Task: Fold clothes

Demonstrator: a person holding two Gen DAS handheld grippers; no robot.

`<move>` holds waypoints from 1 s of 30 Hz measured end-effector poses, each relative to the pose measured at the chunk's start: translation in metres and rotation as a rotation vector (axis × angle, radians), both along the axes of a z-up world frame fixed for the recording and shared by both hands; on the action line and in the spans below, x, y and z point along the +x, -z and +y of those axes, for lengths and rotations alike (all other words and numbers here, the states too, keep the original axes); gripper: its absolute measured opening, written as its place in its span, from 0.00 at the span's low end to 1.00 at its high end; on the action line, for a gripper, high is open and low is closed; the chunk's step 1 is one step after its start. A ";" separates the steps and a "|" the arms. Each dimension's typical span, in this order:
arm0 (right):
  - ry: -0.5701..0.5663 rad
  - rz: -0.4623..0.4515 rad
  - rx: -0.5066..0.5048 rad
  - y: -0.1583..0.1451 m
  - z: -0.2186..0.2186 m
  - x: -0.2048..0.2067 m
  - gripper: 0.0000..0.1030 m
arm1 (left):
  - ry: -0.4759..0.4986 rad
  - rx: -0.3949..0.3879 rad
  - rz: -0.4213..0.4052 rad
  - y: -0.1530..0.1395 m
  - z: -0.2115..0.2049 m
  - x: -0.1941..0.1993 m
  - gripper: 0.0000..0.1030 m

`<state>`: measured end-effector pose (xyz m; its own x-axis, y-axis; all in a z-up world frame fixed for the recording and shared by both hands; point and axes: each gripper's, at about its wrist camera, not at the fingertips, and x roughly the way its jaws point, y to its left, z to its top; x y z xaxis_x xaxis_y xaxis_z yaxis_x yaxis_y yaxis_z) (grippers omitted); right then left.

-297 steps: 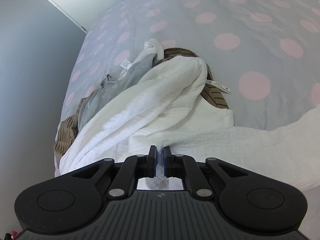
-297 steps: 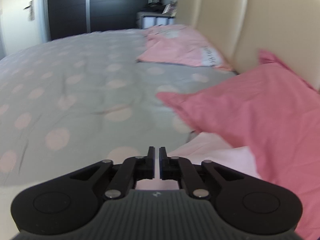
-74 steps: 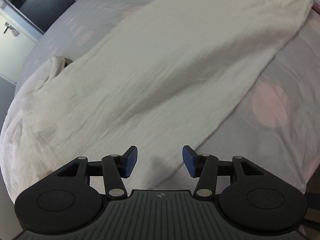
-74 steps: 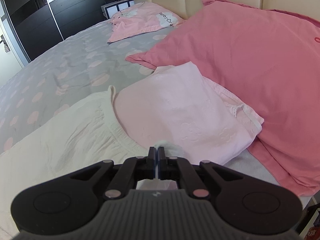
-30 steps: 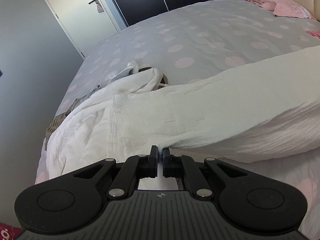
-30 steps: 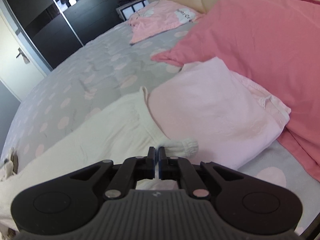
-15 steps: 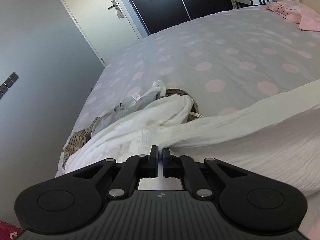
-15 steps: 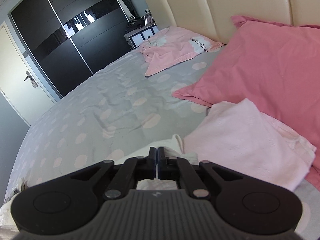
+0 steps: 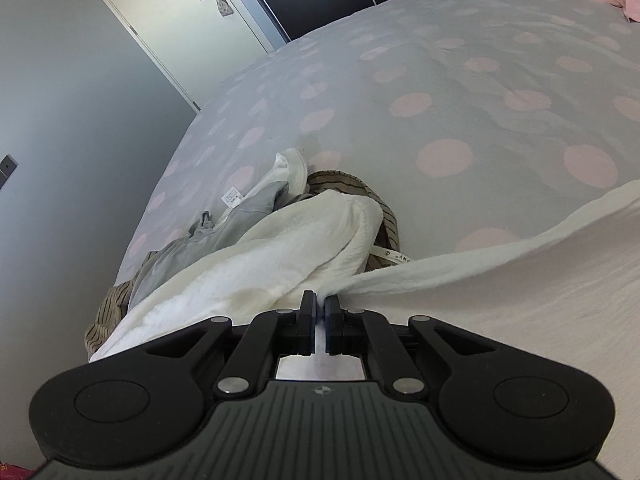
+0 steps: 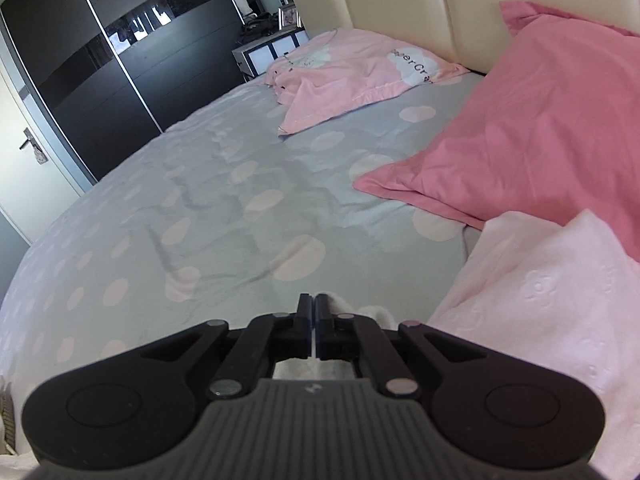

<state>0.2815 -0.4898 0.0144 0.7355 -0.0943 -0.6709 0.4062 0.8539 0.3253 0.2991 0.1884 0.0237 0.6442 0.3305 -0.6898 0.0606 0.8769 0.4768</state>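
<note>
Now, bed cover: soft grey cloth with big pink dots [image 9: 460,92], a little wrinkly, covering the whole bed.
Head of the bed: tall cream padded board [image 10: 384,4].
Pillows: a big dark pink pillow [image 10: 532,120] leans by the board; a light pink one with a white cloud [image 10: 360,76] lies farther off.
Folded pile: pale pink folded cloth [image 10: 552,292] sits just beside the dark pink pillow.
Room: black sliding wardrobe doors [image 10: 100,60], a cream door with a metal handle [image 9: 184,32], a plain grey wall [image 9: 60,120].
Task thing: long white crinkly cloth [image 9: 500,280] lies along the near edge of the bed.
Left gripper [image 9: 320,304]: fingers pressed together, pinching the white cloth.
Right gripper [image 10: 313,308]: fingers pressed together on a white cloth end.
Heap: grey top [image 9: 224,232] and brown striped cloth [image 9: 344,184], partly under the white cloth.
</note>
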 end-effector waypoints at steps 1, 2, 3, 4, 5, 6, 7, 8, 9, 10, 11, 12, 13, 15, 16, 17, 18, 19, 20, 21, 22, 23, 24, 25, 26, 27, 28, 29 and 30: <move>0.000 0.013 -0.009 0.006 0.000 0.005 0.01 | 0.002 -0.001 0.004 0.003 0.000 0.002 0.03; -0.001 0.027 -0.020 0.011 0.001 0.008 0.01 | 0.004 -0.001 0.008 0.007 0.000 0.004 0.03; -0.002 0.036 -0.027 0.017 0.001 0.011 0.01 | 0.006 -0.002 0.013 0.010 0.000 0.006 0.03; -0.003 0.043 -0.032 0.022 0.000 0.013 0.02 | 0.009 -0.003 0.017 0.014 -0.001 0.008 0.03; -0.006 0.057 -0.038 0.026 0.000 0.014 0.02 | 0.010 -0.002 0.021 0.017 -0.001 0.010 0.04; -0.010 0.072 -0.043 0.030 0.000 0.015 0.03 | 0.012 0.007 0.023 0.020 -0.001 0.010 0.06; -0.017 0.088 -0.042 0.033 0.000 0.016 0.07 | 0.014 0.016 0.026 0.023 -0.001 0.009 0.08; -0.024 0.098 -0.035 0.035 0.000 0.015 0.08 | 0.021 0.022 0.030 0.025 -0.001 0.008 0.10; -0.033 0.096 -0.028 0.036 0.001 0.013 0.14 | 0.027 0.026 0.033 0.026 -0.001 0.007 0.14; -0.046 0.089 -0.025 0.035 0.002 0.011 0.24 | 0.026 0.025 0.032 0.026 -0.001 0.006 0.17; -0.061 0.081 -0.027 0.032 0.005 0.008 0.30 | 0.025 0.022 0.028 0.025 0.000 0.004 0.25; -0.074 0.071 -0.036 0.029 0.008 0.005 0.35 | 0.020 0.013 0.015 0.021 0.002 0.002 0.35; -0.085 0.063 -0.050 0.025 0.012 0.001 0.37 | 0.014 0.003 0.000 0.017 0.004 -0.002 0.39; -0.112 0.052 -0.083 0.016 0.019 -0.007 0.41 | 0.005 -0.019 -0.034 0.006 0.010 -0.009 0.44; -0.126 0.047 -0.096 0.012 0.023 -0.011 0.41 | -0.001 -0.026 -0.044 0.000 0.013 -0.013 0.44; -0.140 0.041 -0.107 0.008 0.026 -0.016 0.41 | -0.006 -0.035 -0.054 -0.006 0.016 -0.017 0.45; -0.154 0.036 -0.115 0.004 0.029 -0.021 0.42 | -0.010 -0.051 -0.062 -0.012 0.021 -0.022 0.45; -0.169 0.030 -0.121 0.000 0.031 -0.026 0.42 | -0.015 -0.067 -0.070 -0.017 0.025 -0.027 0.47; -0.182 0.025 -0.127 -0.004 0.034 -0.031 0.42 | -0.019 -0.084 -0.078 -0.023 0.029 -0.032 0.49; -0.195 0.021 -0.135 -0.008 0.036 -0.036 0.43 | -0.021 -0.101 -0.082 -0.027 0.034 -0.039 0.50; -0.207 0.018 -0.145 -0.011 0.039 -0.041 0.43 | -0.021 -0.108 -0.076 -0.029 0.038 -0.046 0.51; -0.219 0.015 -0.154 -0.015 0.041 -0.046 0.44 | -0.020 -0.115 -0.070 -0.030 0.042 -0.052 0.52; -0.232 0.015 -0.164 -0.017 0.043 -0.051 0.44 | -0.020 -0.122 -0.064 -0.032 0.045 -0.059 0.52; -0.244 0.018 -0.171 -0.019 0.045 -0.055 0.45 | -0.020 -0.129 -0.058 -0.033 0.049 -0.066 0.53; -0.256 0.022 -0.175 -0.022 0.046 -0.060 0.45 | -0.019 -0.134 -0.051 -0.034 0.053 -0.072 0.54; -0.267 0.025 -0.177 -0.024 0.048 -0.065 0.45 | -0.014 -0.134 -0.039 -0.033 0.056 -0.079 0.55; -0.274 0.026 -0.176 -0.026 0.049 -0.070 0.45 | -0.013 -0.137 -0.025 -0.031 0.059 -0.085 0.55; -0.279 0.027 -0.175 -0.028 0.050 -0.075 0.46 | -0.025 -0.156 0.001 -0.027 0.062 -0.090 0.55; -0.280 0.032 -0.171 -0.031 0.051 -0.080 0.46 | -0.037 -0.174 0.028 -0.024 0.065 -0.095 0.55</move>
<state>0.2016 -0.4392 0.0450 0.7274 -0.0049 -0.6862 0.1558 0.9751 0.1581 0.2041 0.2538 0.0474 0.6134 0.2278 -0.7562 0.0380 0.9479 0.3163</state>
